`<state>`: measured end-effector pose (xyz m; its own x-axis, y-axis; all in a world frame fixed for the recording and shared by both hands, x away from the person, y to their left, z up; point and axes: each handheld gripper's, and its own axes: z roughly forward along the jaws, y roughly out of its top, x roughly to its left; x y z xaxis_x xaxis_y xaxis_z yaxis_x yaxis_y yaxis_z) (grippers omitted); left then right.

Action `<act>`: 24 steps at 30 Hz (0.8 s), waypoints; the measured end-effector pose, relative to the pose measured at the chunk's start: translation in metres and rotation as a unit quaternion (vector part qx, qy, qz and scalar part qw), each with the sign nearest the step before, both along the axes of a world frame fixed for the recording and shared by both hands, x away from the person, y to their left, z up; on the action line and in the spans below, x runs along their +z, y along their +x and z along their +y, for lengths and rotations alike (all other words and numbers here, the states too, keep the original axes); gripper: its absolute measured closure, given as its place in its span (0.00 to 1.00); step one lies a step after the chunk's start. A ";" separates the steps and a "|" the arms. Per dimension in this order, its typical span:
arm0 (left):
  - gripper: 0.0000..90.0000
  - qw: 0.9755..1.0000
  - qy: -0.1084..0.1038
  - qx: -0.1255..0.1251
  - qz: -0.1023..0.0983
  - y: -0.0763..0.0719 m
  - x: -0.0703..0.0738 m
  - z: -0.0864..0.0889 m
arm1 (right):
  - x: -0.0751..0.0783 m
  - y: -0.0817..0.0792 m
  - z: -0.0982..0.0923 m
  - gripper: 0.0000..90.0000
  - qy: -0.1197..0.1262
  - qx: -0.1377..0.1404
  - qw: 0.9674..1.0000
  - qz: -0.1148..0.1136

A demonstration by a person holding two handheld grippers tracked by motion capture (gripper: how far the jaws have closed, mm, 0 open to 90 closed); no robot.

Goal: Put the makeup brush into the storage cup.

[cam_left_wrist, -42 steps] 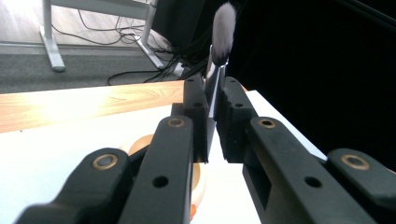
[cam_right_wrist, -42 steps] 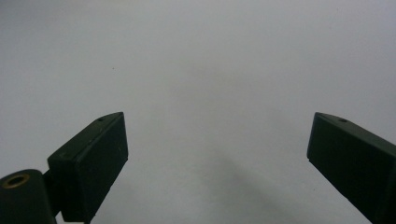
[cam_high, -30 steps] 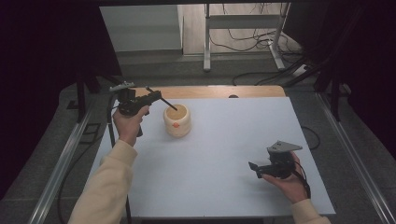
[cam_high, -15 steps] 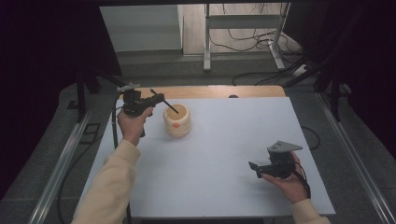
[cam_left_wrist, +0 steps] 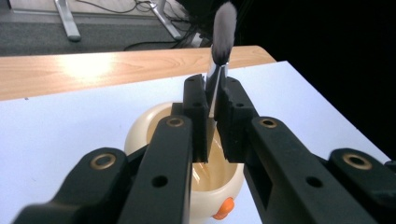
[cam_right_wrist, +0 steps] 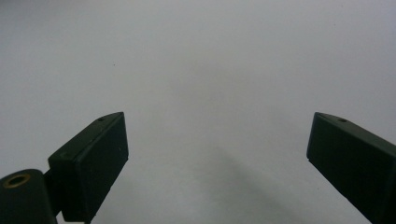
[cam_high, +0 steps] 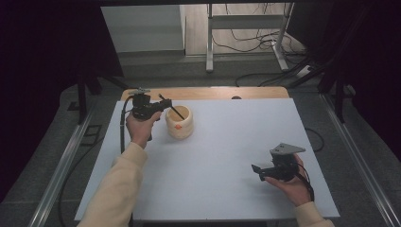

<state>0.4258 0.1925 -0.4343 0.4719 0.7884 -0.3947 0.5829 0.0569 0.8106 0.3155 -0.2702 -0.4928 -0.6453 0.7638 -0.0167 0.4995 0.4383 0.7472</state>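
White tabletop, wood strip along far edge. Cream duck-shaped cup on the far left part, upright, orange beak facing the near edge. Nothing else on the sheet.

Left tongs just beside the cup rim, clamped tight on a makeup brush: pads pinching the metal ferrule, grey bristle head sticking out past the tips, dark handle slanting down toward the cup mouth. Handle end looks over or just inside the opening; contact with the inner wall not clear.

Right tongs parked near the right front of the tabletop, well apart from the cup, spread wide, holding nothing, plain sheet between the pads.

Step in hand, as judged: dropping the brush into the cup, handle first.
- Centre handle tip over the opening before lowering.
- Tilt closer to upright so the handle slides down the wall, not across the rim.
- Lower slowly; cup looks light, a side push could tip it.
- Release only once the handle rests inside.
- Bring right tongs over to steady the cup if it shifts.
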 end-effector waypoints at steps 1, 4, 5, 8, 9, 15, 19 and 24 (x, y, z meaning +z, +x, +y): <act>0.92 1.000 0.002 -0.001 0.001 0.001 -0.001 -0.001 | 0.000 0.000 0.000 0.06 0.000 0.000 1.000 0.000; 0.92 1.000 0.004 -0.003 0.004 0.003 -0.004 -0.002 | 0.001 0.000 -0.001 0.06 0.002 -0.002 1.000 -0.002; 0.92 1.000 0.005 -0.004 0.005 0.003 -0.005 -0.003 | 0.001 0.000 -0.001 0.06 0.002 -0.003 1.000 -0.002; 0.92 1.000 0.003 -0.007 0.007 0.004 -0.007 -0.005 | 0.000 0.000 -0.002 0.06 0.002 -0.003 1.000 -0.001; 0.92 1.000 0.003 -0.008 0.006 0.005 -0.007 -0.006 | 0.000 0.000 -0.002 0.07 0.000 -0.002 1.000 -0.002; 0.86 1.000 -0.007 -0.020 0.005 0.006 -0.009 -0.008 | 0.000 0.000 -0.001 0.07 0.000 -0.001 1.000 -0.004; 0.36 0.999 -0.005 -0.026 0.018 0.008 -0.010 -0.009 | 0.001 0.000 -0.001 0.07 0.001 -0.001 1.000 -0.004; 0.09 1.000 0.011 -0.010 0.002 0.002 -0.003 -0.006 | 0.001 0.000 -0.001 0.07 0.001 -0.001 1.000 -0.004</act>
<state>0.4274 0.1866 -0.4371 0.4856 0.7874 -0.3797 0.5877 0.0274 0.8086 0.3153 -0.2716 -0.4920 -0.6439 0.7648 -0.0207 0.4937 0.4360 0.7524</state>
